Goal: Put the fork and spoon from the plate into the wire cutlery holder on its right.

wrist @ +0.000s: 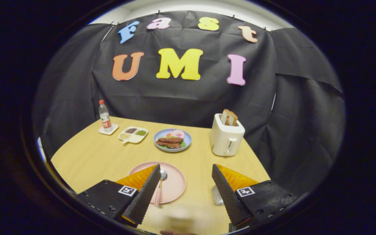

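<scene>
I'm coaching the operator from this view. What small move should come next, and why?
Probably ease the hand-held gripper down and toward the spoon on the pink plate. Its fingers stand wide open above the table, holding nothing, and the spoon lies just inside one finger, so centring on it comes first.

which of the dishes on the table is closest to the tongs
The pink plate, lying just ahead of the open tongs with a spoon on it. The blue plate of food and the divided white tray sit farther back.
</scene>
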`<move>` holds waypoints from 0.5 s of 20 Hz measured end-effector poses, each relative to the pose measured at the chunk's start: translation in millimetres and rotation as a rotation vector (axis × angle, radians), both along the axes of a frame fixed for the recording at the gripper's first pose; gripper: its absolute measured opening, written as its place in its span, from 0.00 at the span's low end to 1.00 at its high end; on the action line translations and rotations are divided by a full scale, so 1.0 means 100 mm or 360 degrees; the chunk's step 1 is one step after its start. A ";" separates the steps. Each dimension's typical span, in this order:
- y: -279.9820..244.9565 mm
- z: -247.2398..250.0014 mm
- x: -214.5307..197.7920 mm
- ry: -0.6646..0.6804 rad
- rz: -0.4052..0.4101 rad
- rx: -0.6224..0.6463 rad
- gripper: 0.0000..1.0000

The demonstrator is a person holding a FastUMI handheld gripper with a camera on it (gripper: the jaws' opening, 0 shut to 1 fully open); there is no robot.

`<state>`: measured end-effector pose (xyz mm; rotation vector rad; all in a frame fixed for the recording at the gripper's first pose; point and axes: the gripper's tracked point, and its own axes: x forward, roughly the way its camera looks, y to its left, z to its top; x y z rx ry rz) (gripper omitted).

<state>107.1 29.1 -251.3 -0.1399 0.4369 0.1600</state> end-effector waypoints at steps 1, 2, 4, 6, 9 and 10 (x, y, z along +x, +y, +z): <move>0.04 -0.16 0.04 0.0047 0.0012 -0.0012 0.95; 0.08 -0.34 0.09 0.0093 0.0026 -0.0027 0.94; 0.17 -0.68 0.15 0.0205 0.0053 -0.0031 0.94; 0.24 -0.93 0.21 0.0274 0.0059 -0.0055 0.94; 0.37 -1.23 0.25 0.0373 0.0084 -0.0071 0.87; 0.40 -1.35 0.27 0.0414 0.0074 -0.0060 0.85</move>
